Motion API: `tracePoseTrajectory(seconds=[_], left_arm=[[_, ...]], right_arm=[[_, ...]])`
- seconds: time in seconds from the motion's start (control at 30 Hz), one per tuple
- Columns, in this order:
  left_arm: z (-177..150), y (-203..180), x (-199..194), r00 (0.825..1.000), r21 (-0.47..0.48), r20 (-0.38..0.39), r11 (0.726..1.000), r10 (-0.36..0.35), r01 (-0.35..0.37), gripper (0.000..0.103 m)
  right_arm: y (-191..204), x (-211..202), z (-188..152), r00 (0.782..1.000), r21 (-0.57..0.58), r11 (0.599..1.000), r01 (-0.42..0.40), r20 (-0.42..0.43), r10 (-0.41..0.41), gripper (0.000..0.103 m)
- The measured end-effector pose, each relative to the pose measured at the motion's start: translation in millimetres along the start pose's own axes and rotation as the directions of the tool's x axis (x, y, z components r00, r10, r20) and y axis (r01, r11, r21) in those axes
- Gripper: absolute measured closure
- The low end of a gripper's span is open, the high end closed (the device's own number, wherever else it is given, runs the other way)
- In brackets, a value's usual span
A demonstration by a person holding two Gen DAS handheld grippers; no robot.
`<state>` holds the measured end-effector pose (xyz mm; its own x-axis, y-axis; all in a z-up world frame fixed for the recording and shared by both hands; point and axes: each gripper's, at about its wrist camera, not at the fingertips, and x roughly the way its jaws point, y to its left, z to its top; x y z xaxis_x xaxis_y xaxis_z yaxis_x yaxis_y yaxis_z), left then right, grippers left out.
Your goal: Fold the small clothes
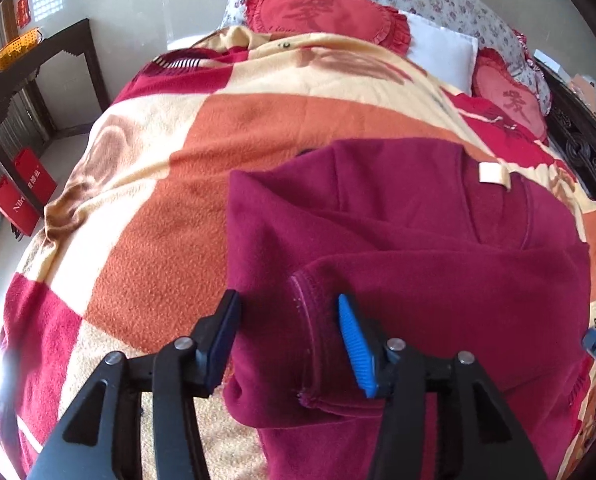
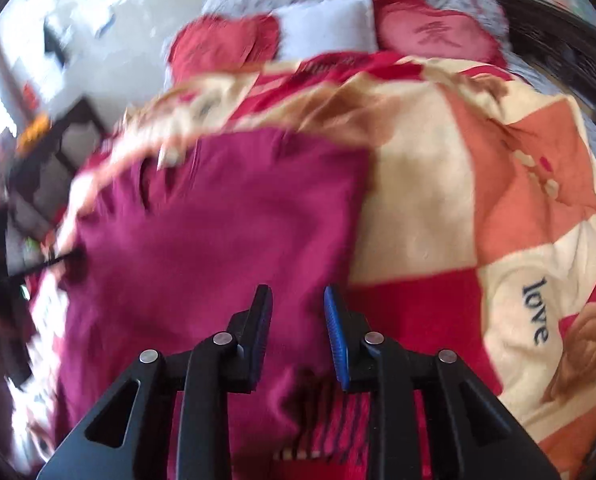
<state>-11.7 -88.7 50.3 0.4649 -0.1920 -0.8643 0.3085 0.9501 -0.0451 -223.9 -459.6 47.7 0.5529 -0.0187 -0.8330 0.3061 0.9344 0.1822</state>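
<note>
Two heart-shaped red cushions point(image 1: 325, 8) are resting at the head of the bed, beside a white pillow point(image 1: 443, 50). A checked blanket point(image 1: 226, 152) is covering the bed, and the maroon fleece top point(image 1: 417, 248) is lying on it. The left tongs point(image 1: 288, 344) and the right tongs point(image 2: 298, 332) are both hovering spread over the fleece, gripping nothing. A dark table point(image 1: 58, 52) is standing by the wall.
</note>
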Motion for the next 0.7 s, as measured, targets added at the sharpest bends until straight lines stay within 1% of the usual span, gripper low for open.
tracePoseTrajectory(seconds=[0.03,0.07,0.1,0.13,0.2,0.27,0.3,0.37,0.4,0.47,0.5,0.57,0.6,0.7], left_arm=[[-0.6,1.4,1.2,1.0,-0.01,-0.004,1.0,-0.003,0.003,0.05],[-1.1,3.1,-0.6,1.0,-0.023,-0.006,1.0,-0.005,0.005,0.05],[-1.4,4.1,-3.7,1.0,-0.03,-0.004,1.0,-0.006,0.006,0.05],[-2.6,4.7,-8.7,1.0,-0.033,0.004,0.999,-0.006,0.007,0.05],[-5.6,4.8,-19.3,1.0,-0.034,0.029,0.999,-0.005,0.006,0.049],[-7.4,3.4,-26.3,0.999,-0.027,0.053,1.0,-0.012,0.014,0.041],[-7.4,2.5,-26.9,0.998,-0.022,0.06,1.0,-0.009,0.011,0.04],[-8.0,0.8,-22.9,0.998,-0.016,0.059,1.0,0.02,-0.019,0.038],[-8.9,1.4,-18.0,0.998,-0.018,0.043,0.999,0.039,-0.038,0.038],[-11.5,5.7,-8.7,0.999,-0.037,0.017,0.998,0.047,-0.047,0.038],[-12.4,8.0,-5.7,0.999,-0.047,0.012,0.998,0.042,-0.042,0.038],[-12.9,12.3,-1.5,0.999,-0.071,0.003,0.997,0.034,-0.034,0.033],[-12.9,13.4,-0.7,0.999,-0.079,0.0,0.996,0.033,-0.033,0.033],[-12.5,11.8,-0.3,0.999,-0.067,0.006,0.997,0.042,-0.041,0.032]], right_arm=[[2.9,10.3,-7.3,0.997,-0.031,0.997,0.073,-0.031,-0.074,0.093],[0.6,17.8,-11.1,0.992,-0.034,0.993,0.115,-0.055,-0.117,0.092],[-4.5,22.5,-13.8,0.992,-0.003,0.995,0.098,-0.077,-0.098,0.092],[-9.8,18.7,-13.0,0.995,0.042,0.997,0.069,-0.073,-0.066,0.092],[-11.9,4.4,-5.7,0.999,0.079,0.997,0.027,-0.03,-0.024,0.092],[-4.0,-7.5,5.7,0.999,0.06,0.998,0.017,0.033,-0.019,0.092],[1.8,-9.4,13.5,0.998,0.043,0.999,0.017,0.053,-0.019,0.092],[16.7,-6.1,28.9,0.997,0.005,1.0,0.009,0.078,-0.009,0.092],[24.4,0.9,38.2,0.996,-0.015,1.0,0.006,0.089,-0.004,0.092],[31.4,16.9,48.7,0.996,-0.033,0.999,0.019,0.086,-0.016,0.092],[33.4,32.4,56.1,0.996,-0.04,0.998,0.051,0.07,-0.049,0.092],[30.6,55.1,61.0,0.994,-0.042,0.993,0.106,0.035,-0.105,0.092],[29.5,64.4,62.8,0.994,-0.043,0.993,0.113,0.018,-0.112,0.092],[36.3,59.7,64.9,0.991,-0.06,0.99,0.13,0.021,-0.129,0.091]])
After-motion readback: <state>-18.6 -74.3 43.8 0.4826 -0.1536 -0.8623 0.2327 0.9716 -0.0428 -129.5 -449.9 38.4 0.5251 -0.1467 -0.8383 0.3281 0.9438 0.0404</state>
